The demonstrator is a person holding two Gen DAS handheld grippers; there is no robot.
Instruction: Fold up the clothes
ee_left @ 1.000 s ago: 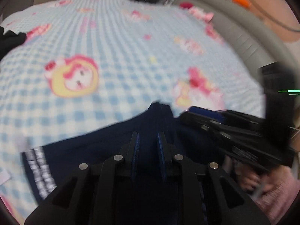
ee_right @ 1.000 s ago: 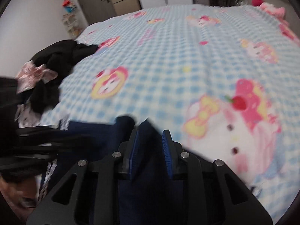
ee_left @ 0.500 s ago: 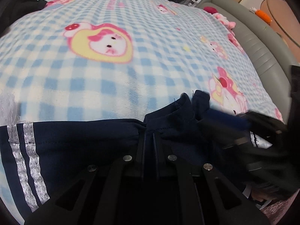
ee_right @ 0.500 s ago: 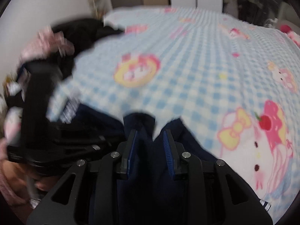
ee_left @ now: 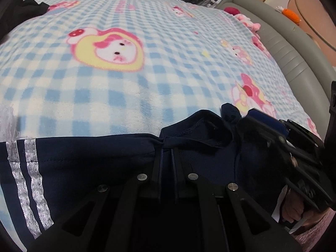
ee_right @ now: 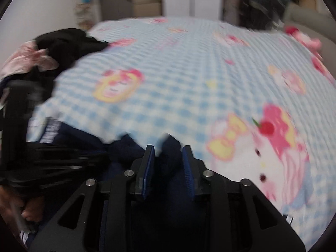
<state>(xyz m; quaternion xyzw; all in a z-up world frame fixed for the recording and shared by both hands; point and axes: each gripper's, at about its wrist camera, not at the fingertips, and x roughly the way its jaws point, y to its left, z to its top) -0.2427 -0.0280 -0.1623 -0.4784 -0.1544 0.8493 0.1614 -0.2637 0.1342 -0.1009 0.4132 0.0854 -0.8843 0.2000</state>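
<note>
Blanket (ee_left: 147,88): light blue and white check, pink and yellow cartoon prints. Garment (ee_left: 94,159), lower frame: dark navy, two silver stripes at lower left. Clothes pile (ee_right: 63,44), upper left: black, with pale pink.

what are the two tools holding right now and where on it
Both hold the navy garment: the left tool pinches its top edge, the right tool grips a bunched fold beside it.

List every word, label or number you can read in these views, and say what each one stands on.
No text can be read with confidence.
Pink lettering on the checked blanket, near its far edge in the left wrist view: too small and warped to read.
Navy garment: silver stripes only, no lettering visible.
Right wrist view: too blurred to show any text.
</note>
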